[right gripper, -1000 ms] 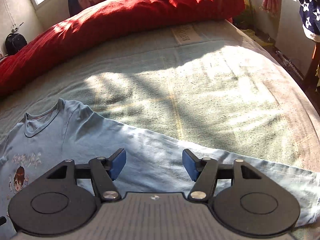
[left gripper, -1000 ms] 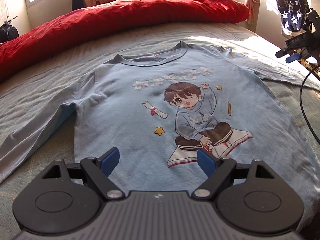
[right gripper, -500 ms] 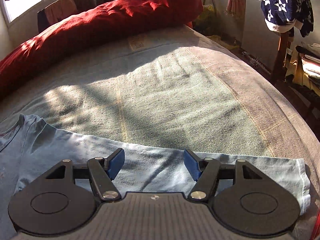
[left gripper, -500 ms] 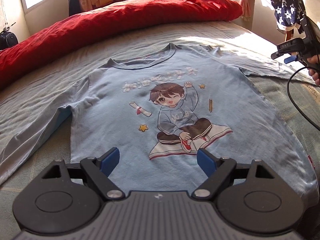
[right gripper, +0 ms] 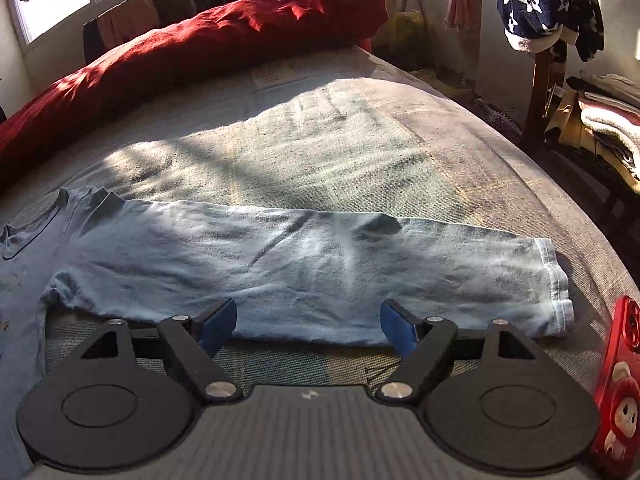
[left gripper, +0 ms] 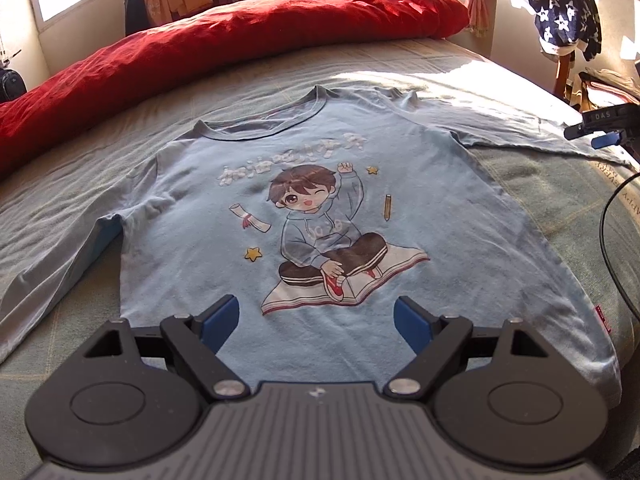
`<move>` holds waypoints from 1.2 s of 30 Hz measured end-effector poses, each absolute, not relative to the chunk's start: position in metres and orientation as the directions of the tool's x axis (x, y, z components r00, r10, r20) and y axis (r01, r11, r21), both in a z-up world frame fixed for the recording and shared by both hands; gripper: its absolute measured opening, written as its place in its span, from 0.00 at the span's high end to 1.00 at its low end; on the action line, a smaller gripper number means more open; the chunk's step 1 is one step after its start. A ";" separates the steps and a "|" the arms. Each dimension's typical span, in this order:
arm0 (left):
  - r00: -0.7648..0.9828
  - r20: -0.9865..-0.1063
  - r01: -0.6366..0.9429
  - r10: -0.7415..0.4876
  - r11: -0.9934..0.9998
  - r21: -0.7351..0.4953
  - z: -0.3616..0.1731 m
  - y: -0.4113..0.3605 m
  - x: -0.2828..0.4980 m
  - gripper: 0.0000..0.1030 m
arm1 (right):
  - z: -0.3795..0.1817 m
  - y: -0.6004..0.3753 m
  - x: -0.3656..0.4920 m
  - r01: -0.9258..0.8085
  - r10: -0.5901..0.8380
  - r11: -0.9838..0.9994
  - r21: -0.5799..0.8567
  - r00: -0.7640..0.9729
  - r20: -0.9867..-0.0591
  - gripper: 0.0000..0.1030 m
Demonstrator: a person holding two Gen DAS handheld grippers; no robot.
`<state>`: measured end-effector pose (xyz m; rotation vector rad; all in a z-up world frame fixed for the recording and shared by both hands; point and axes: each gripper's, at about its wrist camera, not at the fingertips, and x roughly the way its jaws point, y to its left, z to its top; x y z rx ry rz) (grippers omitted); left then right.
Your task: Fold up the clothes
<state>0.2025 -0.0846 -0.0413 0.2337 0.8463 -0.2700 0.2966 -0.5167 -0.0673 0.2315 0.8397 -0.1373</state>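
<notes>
A light blue long-sleeved shirt (left gripper: 312, 208) with a cartoon boy print lies flat, face up, on the bed, both sleeves spread out. My left gripper (left gripper: 316, 322) hovers open over the shirt's lower hem with nothing between its blue pads. The shirt's right sleeve (right gripper: 320, 260) stretches across the right wrist view, its cuff (right gripper: 554, 288) at the far right. My right gripper (right gripper: 308, 324) stands open just short of that sleeve's near edge, holding nothing. The right gripper also shows at the right edge of the left wrist view (left gripper: 600, 128).
A red duvet (left gripper: 224, 36) lies bunched along the far side of the bed. The grey bedspread (right gripper: 320, 136) extends beyond the sleeve. A red phone (right gripper: 618, 392) lies at the bed's right edge. A starry garment (right gripper: 544, 4) hangs on a wooden stand beside stacked folded clothes (right gripper: 612, 120).
The right gripper has drawn back and swung right, so the whole sleeve and its cuff now show. The left gripper has pulled back slightly from the shirt. Both stay open.
</notes>
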 end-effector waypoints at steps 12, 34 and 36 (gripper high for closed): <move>0.565 -0.810 0.332 -0.157 0.942 0.049 -0.071 -0.075 0.192 0.18 | -0.046 -0.376 0.284 -0.174 0.330 0.942 0.287 0.630 -0.703 0.16; 0.582 -0.787 0.250 -0.204 0.966 -0.066 -0.073 -0.027 0.139 0.13 | -0.056 -0.294 0.266 -0.345 0.466 0.885 0.313 0.647 -0.604 0.06; 0.589 -0.783 0.252 -0.200 0.966 -0.058 -0.069 -0.025 0.140 0.13 | -0.056 -0.286 0.285 -0.348 0.462 0.887 0.303 0.651 -0.602 0.06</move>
